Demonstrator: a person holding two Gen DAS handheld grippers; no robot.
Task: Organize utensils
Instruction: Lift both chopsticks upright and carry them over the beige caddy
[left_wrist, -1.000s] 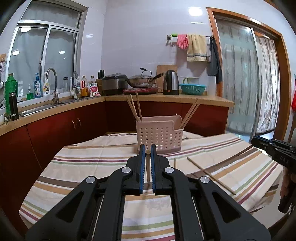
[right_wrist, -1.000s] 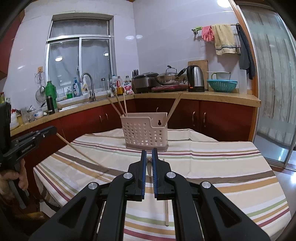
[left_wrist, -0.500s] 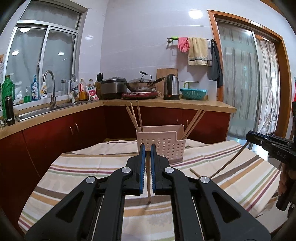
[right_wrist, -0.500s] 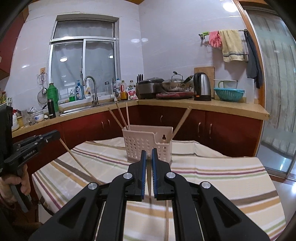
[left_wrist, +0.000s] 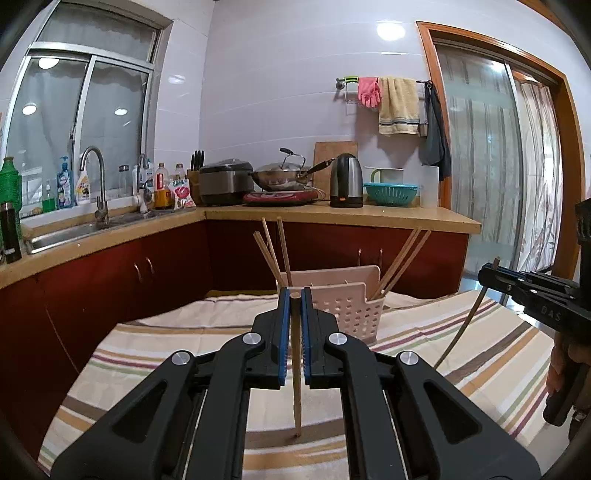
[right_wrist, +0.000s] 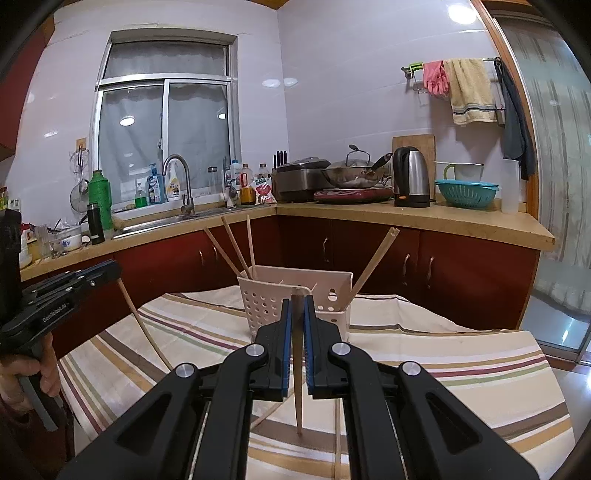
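A pale perforated utensil basket stands on the striped tablecloth, with wooden chopsticks leaning out of both its ends. My left gripper is shut on a chopstick that hangs down from the jaws, just in front of the basket. My right gripper is likewise shut on a hanging chopstick, close before the basket. Each gripper shows in the other's view: the right one at the right edge, the left one at the left edge.
Two loose chopsticks lie on the cloth beneath my right gripper. Red cabinets under a wooden counter wrap around behind the table, with a sink, a cooker, a wok and a kettle. A sliding glass door is on the right.
Both grippers rose from the cloth and came nearer the basket, each lifting a chopstick that first lay on the table and now hangs from its jaws.
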